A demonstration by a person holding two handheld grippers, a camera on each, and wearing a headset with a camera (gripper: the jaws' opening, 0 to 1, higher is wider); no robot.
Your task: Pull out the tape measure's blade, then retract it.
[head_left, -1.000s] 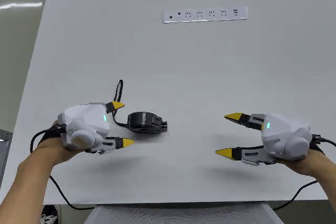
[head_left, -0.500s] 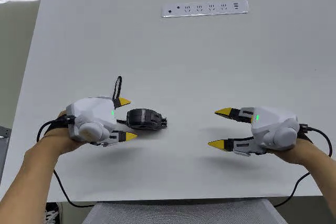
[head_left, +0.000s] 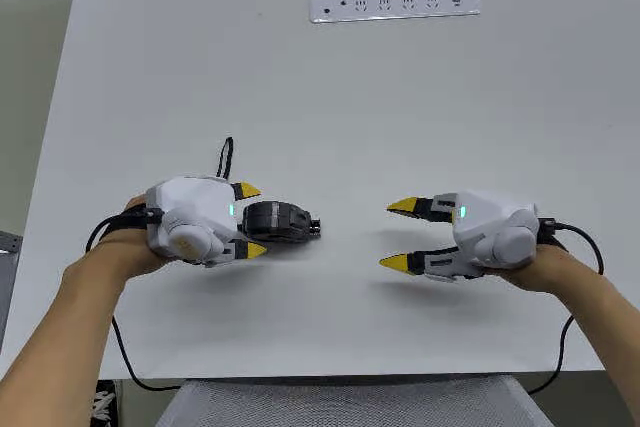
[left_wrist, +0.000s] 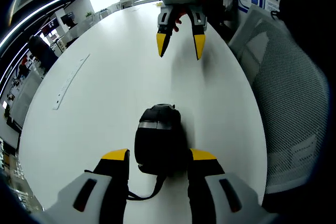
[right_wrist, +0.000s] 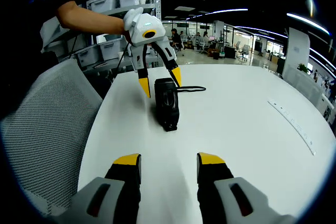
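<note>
A power strip (head_left: 394,4) lies on the white table (head_left: 300,97), beside a likely chair (head_left: 340,405).

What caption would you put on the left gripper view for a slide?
The open left gripper straddles the black tape measure on the white table; the open right gripper faces it.

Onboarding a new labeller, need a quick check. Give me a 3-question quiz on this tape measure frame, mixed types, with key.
1. True or false: the right gripper is touching the tape measure.
2. What sits between the left gripper's open jaws? A) a power strip B) the tape measure C) nothing
3. Short answer: is the tape measure extended yet?

Key: 1 false, it is open and well apart from it. 2 B. 3 No.
</note>
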